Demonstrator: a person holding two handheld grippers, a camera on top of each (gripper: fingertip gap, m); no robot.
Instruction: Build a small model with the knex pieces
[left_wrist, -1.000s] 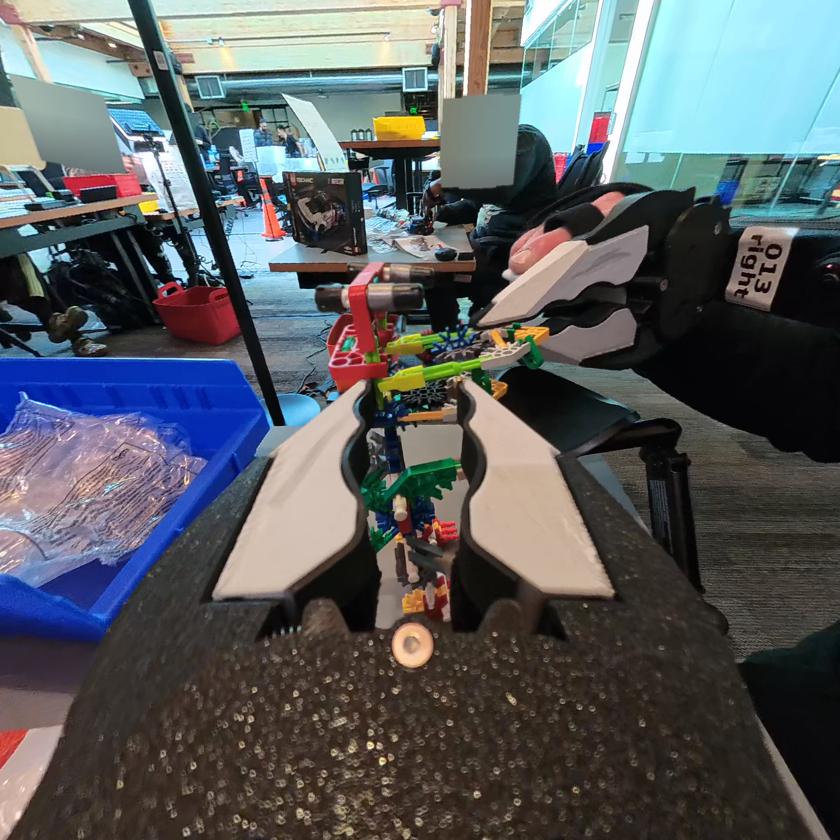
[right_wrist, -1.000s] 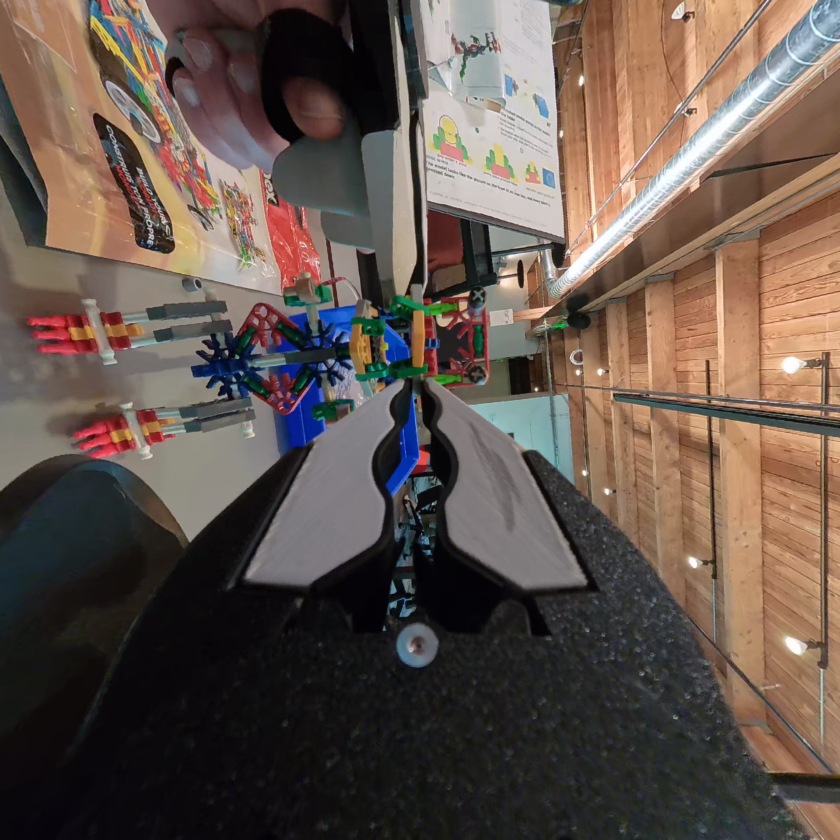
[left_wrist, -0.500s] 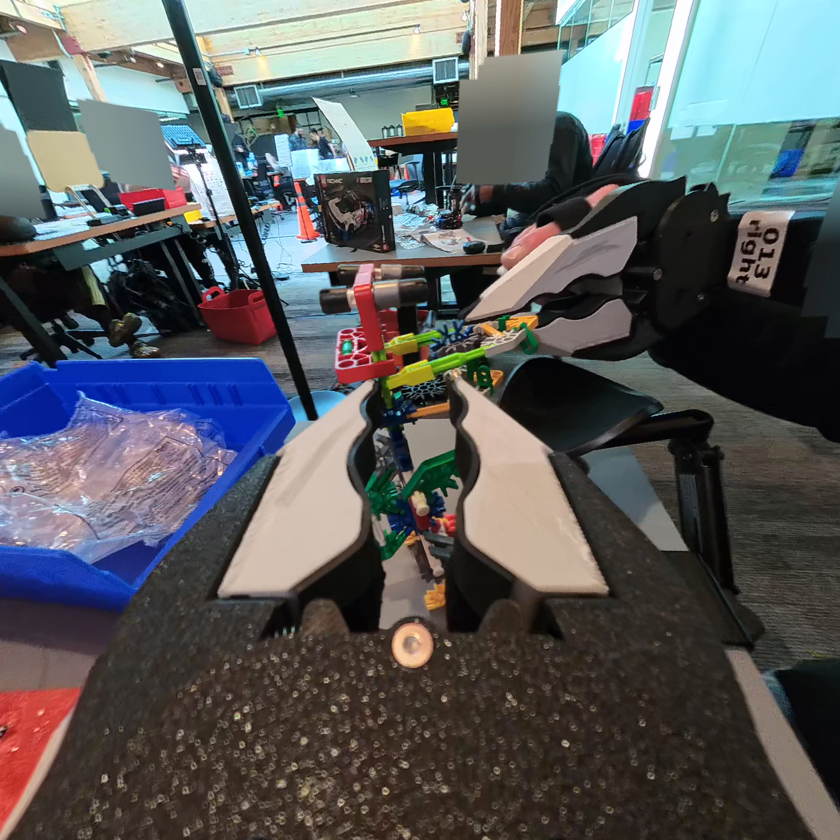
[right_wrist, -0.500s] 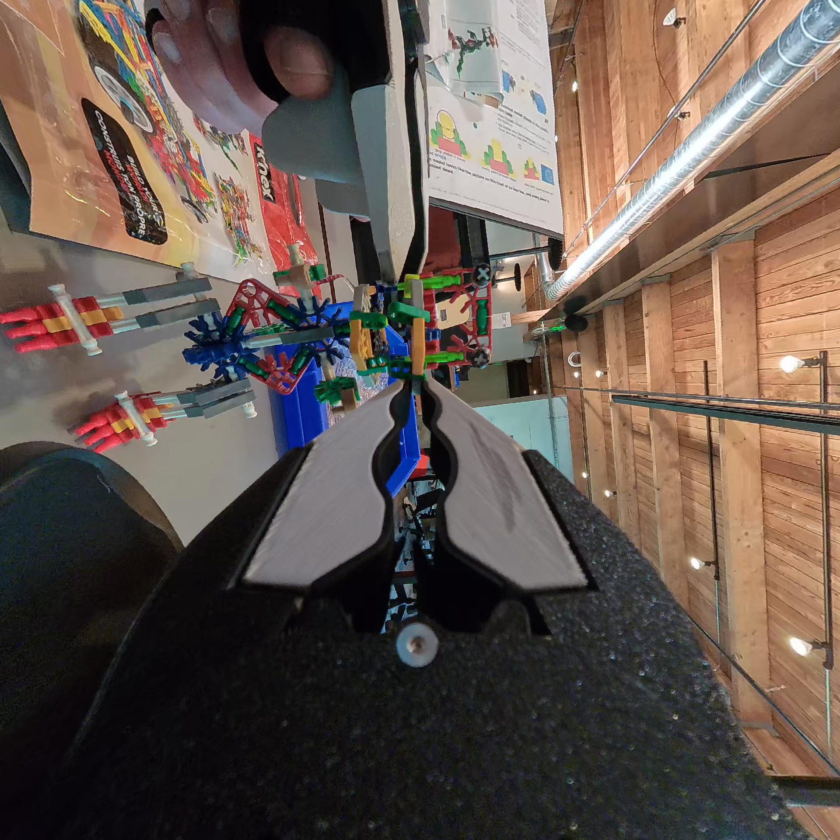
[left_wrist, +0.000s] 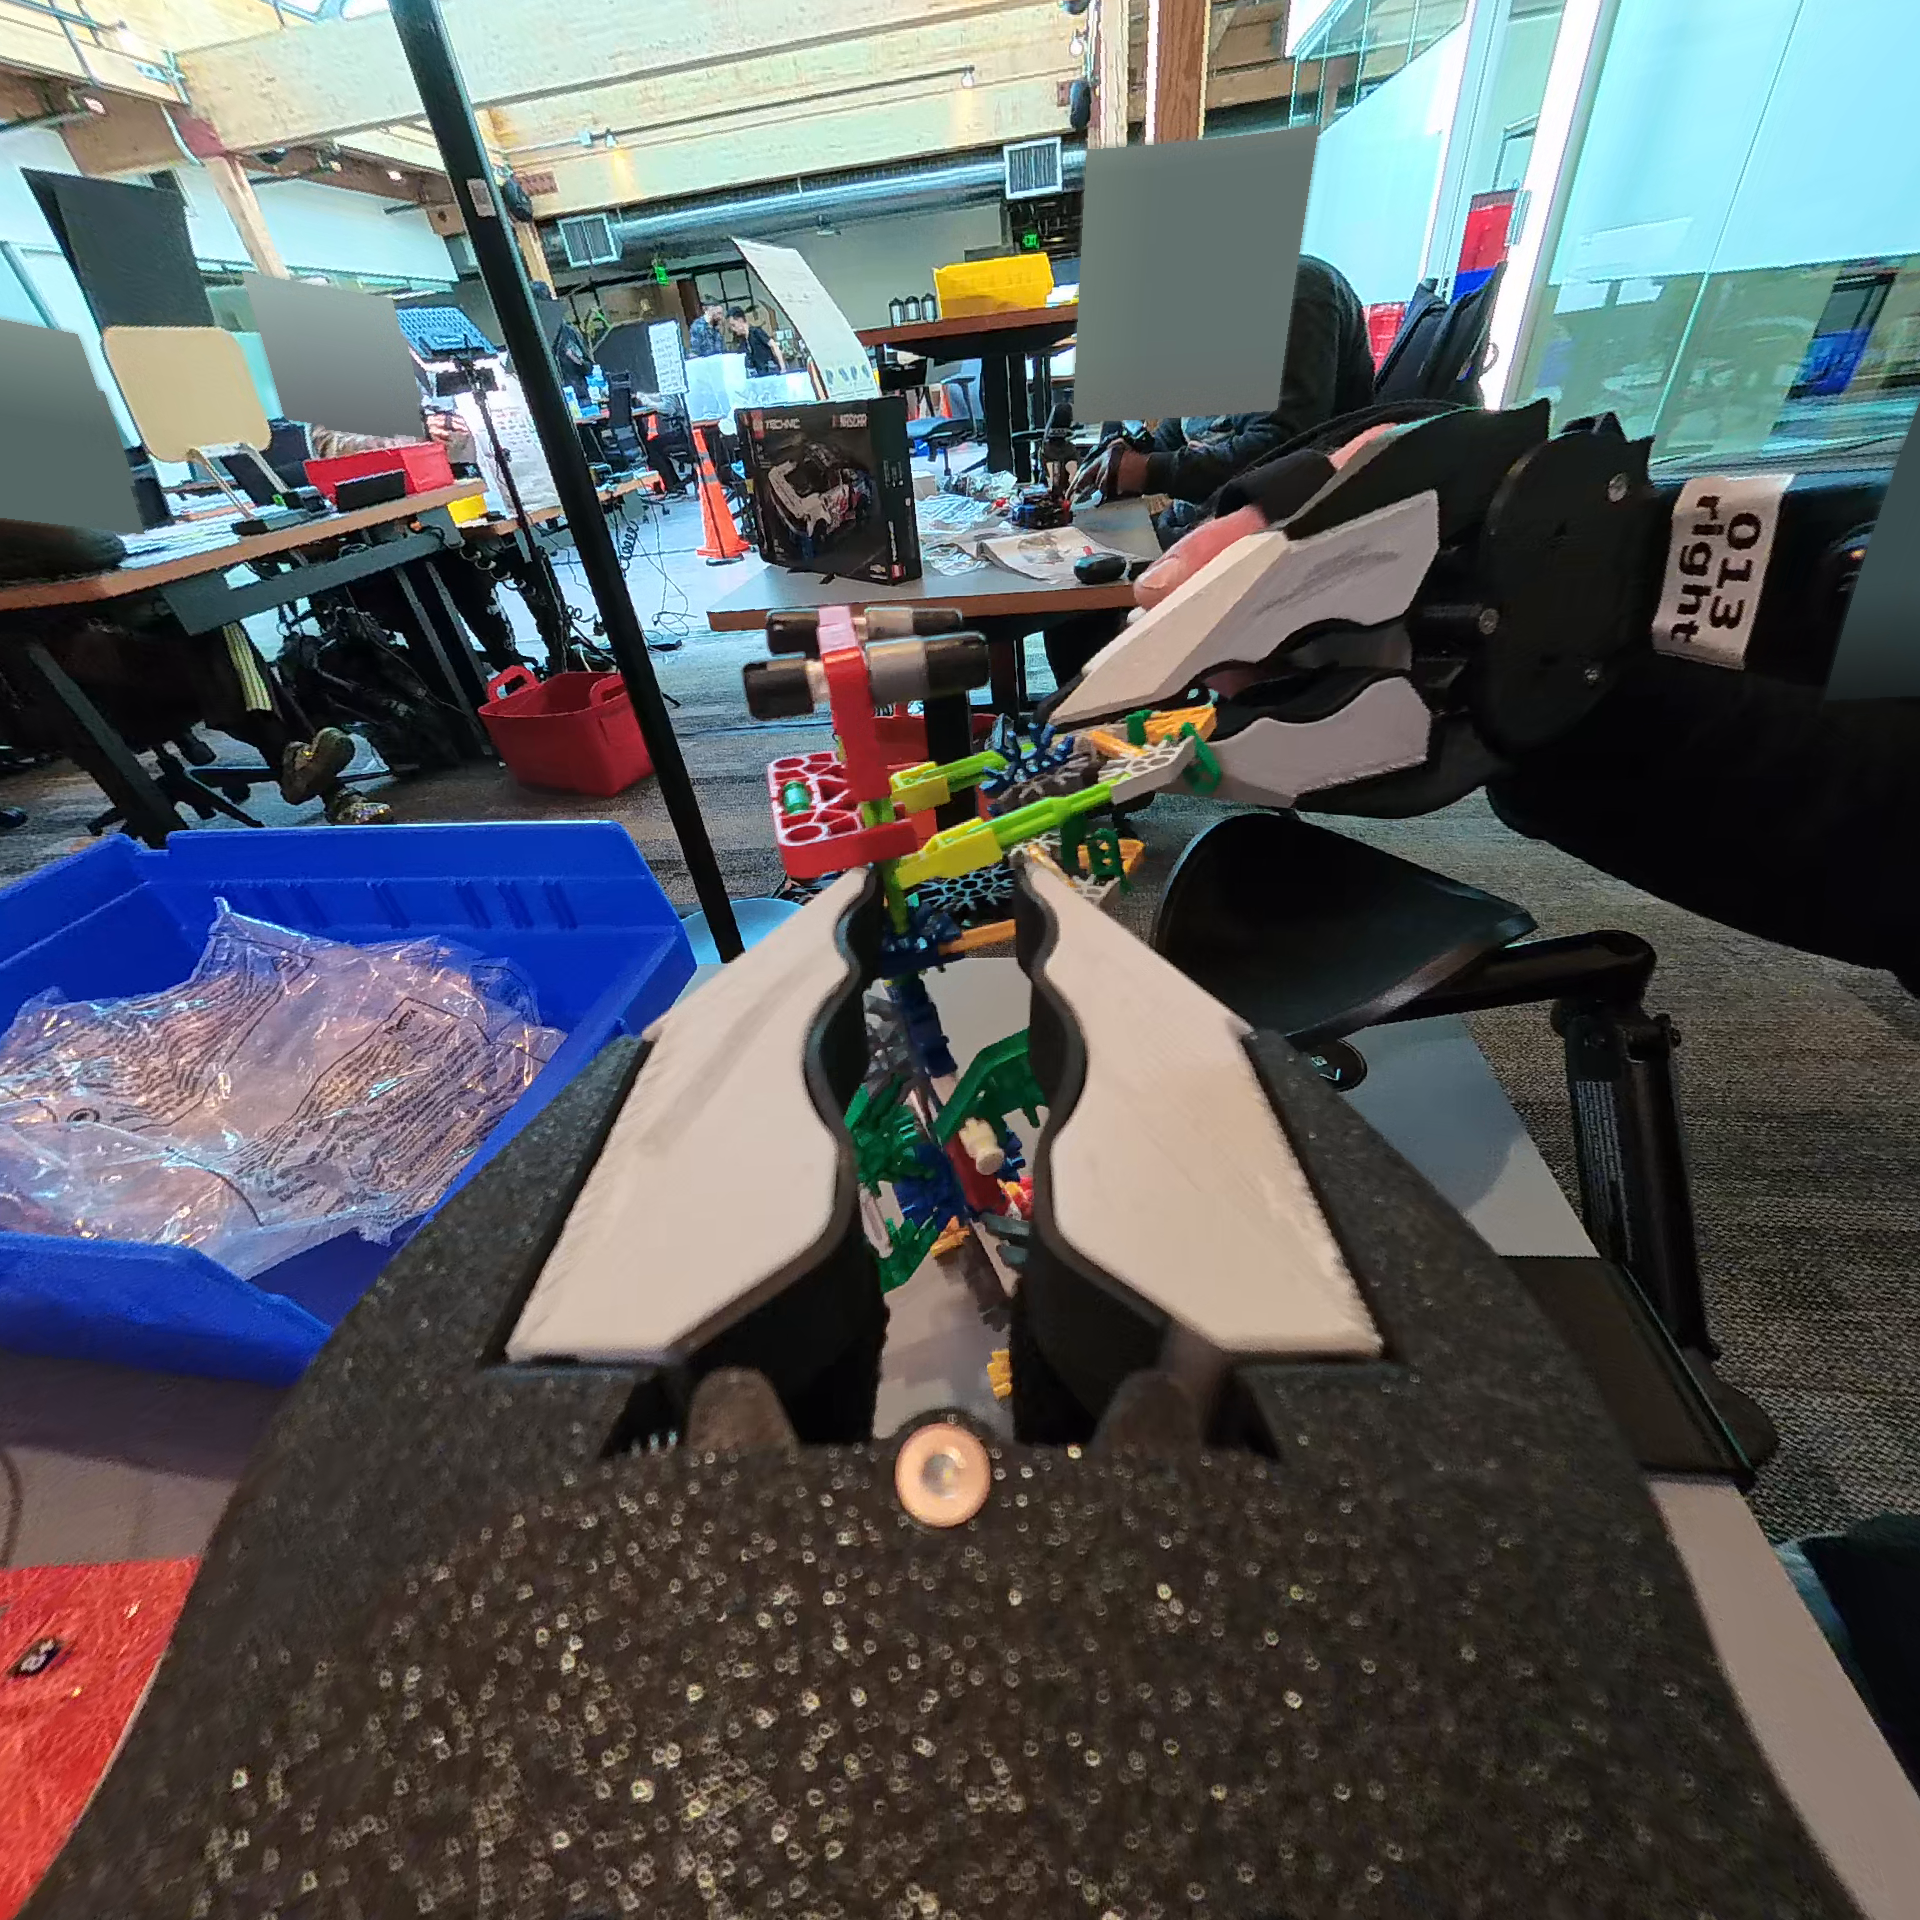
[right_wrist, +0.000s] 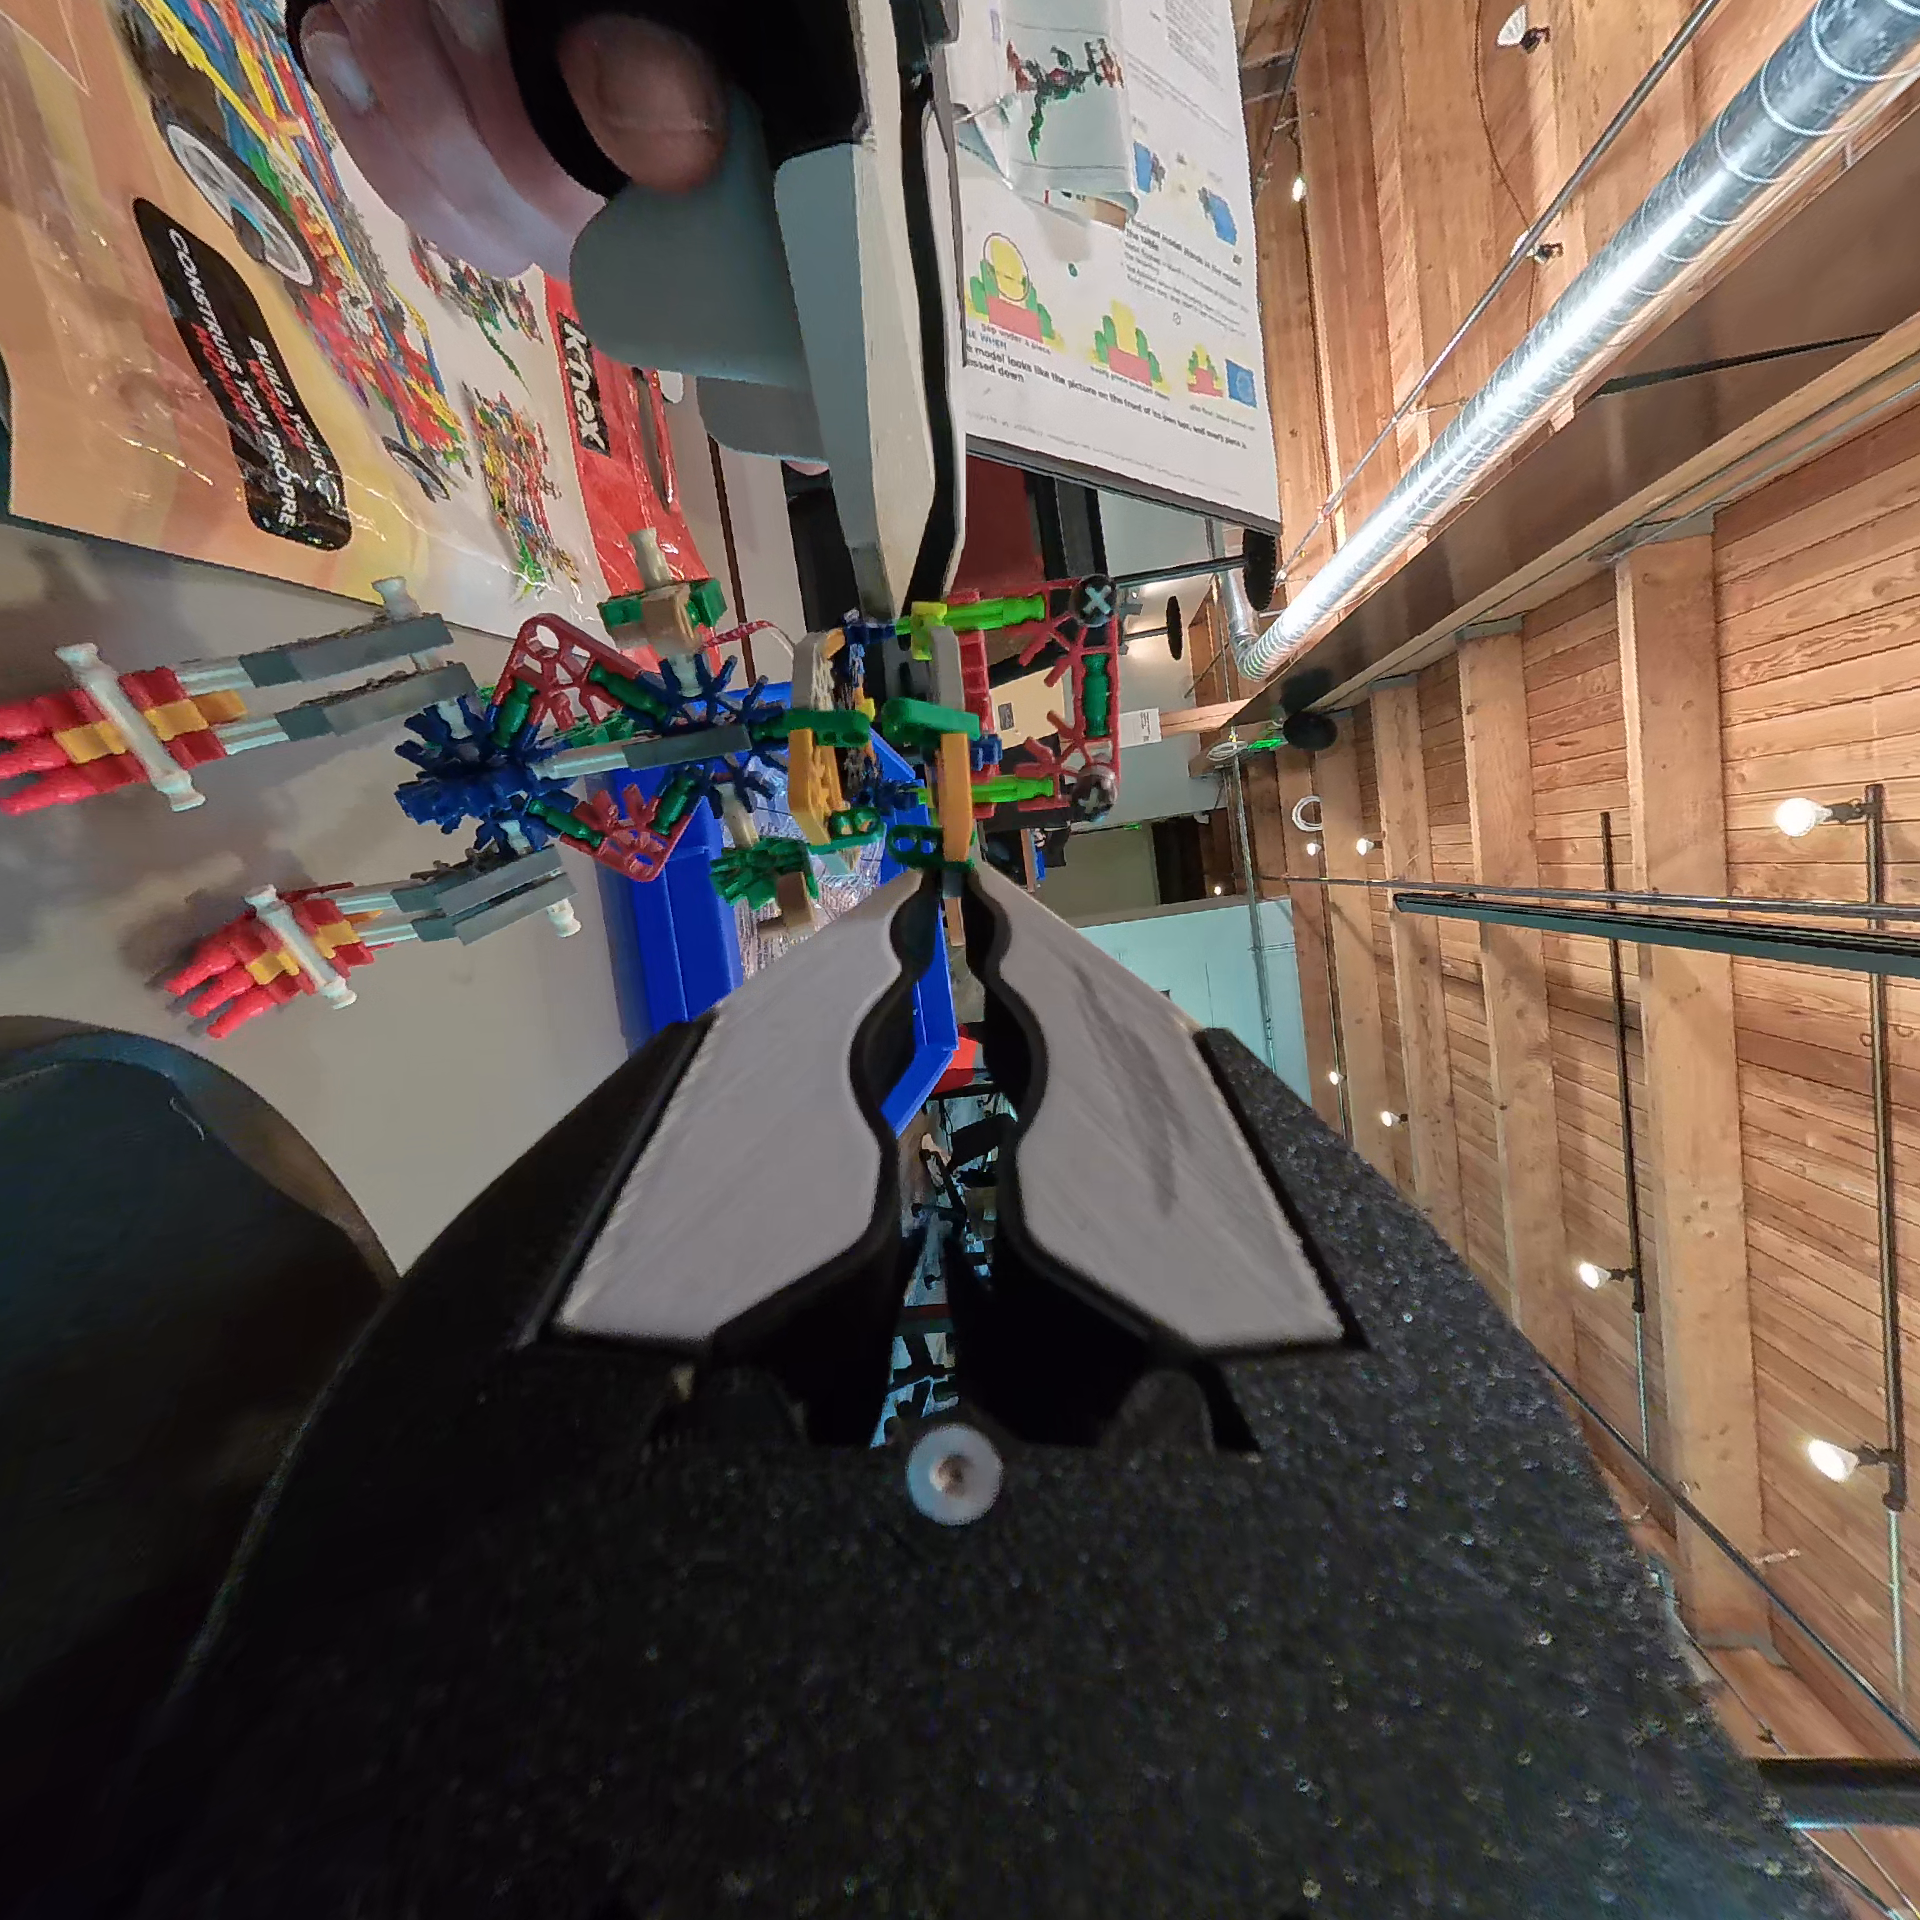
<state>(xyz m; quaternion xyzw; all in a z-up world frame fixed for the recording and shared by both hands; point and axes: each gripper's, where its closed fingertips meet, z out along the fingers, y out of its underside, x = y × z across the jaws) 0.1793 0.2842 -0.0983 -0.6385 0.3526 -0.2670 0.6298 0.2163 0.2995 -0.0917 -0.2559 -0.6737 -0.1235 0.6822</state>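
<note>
A toy figure of colourful plastic rods and connectors (left_wrist: 935, 821) stands on its red feet on the grey table (right_wrist: 436, 1039). My left gripper (left_wrist: 945, 894) is shut on the figure's upper body, with green and blue pieces between its fingers. It also shows in the right wrist view (right_wrist: 894, 582), coming in from above with a hand behind it. My right gripper (right_wrist: 948, 883) is shut on an orange and green piece at the figure's (right_wrist: 831, 748) side. In the left wrist view the right gripper (left_wrist: 1132, 743) comes in from the right.
A blue bin (left_wrist: 416, 883) holding clear plastic bags (left_wrist: 260, 1091) stands to the left. A black pole (left_wrist: 551, 468) rises behind it. A black chair seat (left_wrist: 1330, 925) is at the table's right edge. A printed box (right_wrist: 208, 312) and an instruction sheet (right_wrist: 1112, 260) lie nearby.
My left gripper's fingers have narrowed a little around the figure. Both grippers stay on the figure, and the views have shifted only slightly.
</note>
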